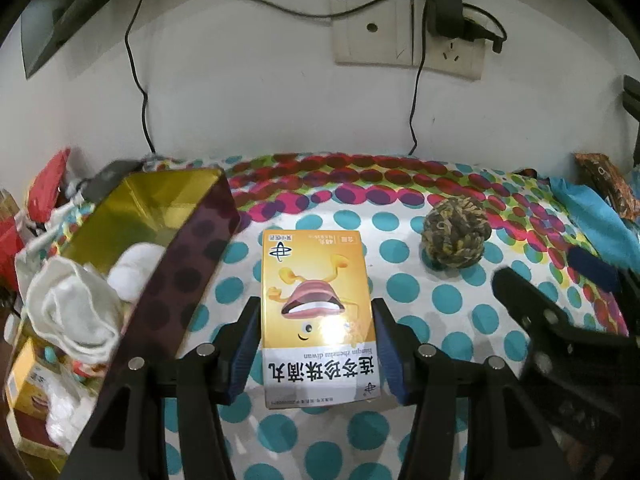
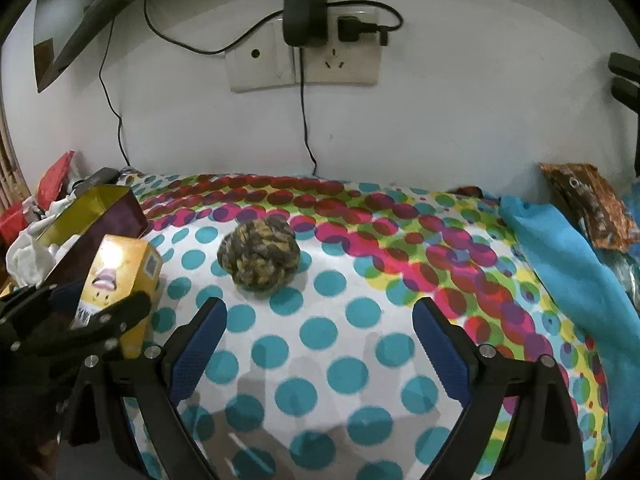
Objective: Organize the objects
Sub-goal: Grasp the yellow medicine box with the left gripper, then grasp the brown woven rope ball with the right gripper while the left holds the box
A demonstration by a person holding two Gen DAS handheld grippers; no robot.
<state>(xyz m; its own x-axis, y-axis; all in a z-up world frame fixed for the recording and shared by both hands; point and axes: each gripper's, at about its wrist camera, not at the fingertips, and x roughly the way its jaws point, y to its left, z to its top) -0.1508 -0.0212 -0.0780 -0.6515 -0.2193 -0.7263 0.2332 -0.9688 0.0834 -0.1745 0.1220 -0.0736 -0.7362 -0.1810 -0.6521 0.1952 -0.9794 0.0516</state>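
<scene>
Now the left gripper (image 1: 316, 344) has its fingers (image 1: 245, 344) clamped on the flat sides of the yellow medicine box (image 1: 318, 312), whose long axis runs straight forward along them. Just to its left stands the open gold-lined box (image 1: 188, 264), so I judge that the drop goes there. The right gripper (image 2: 320, 344) has its fingers apart, holding nothing; the rope ball (image 2: 260, 256) lies ahead, slightly left, on the dotted bed cover (image 2: 360, 320).

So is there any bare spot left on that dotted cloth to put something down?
Yes. The dotted cloth is bare in front of the rope ball, between the open right gripper and the blue fabric. It is crowded at the left: the gold-lined box is stuffed, and the left gripper holds the yellow carton beside it.
</scene>
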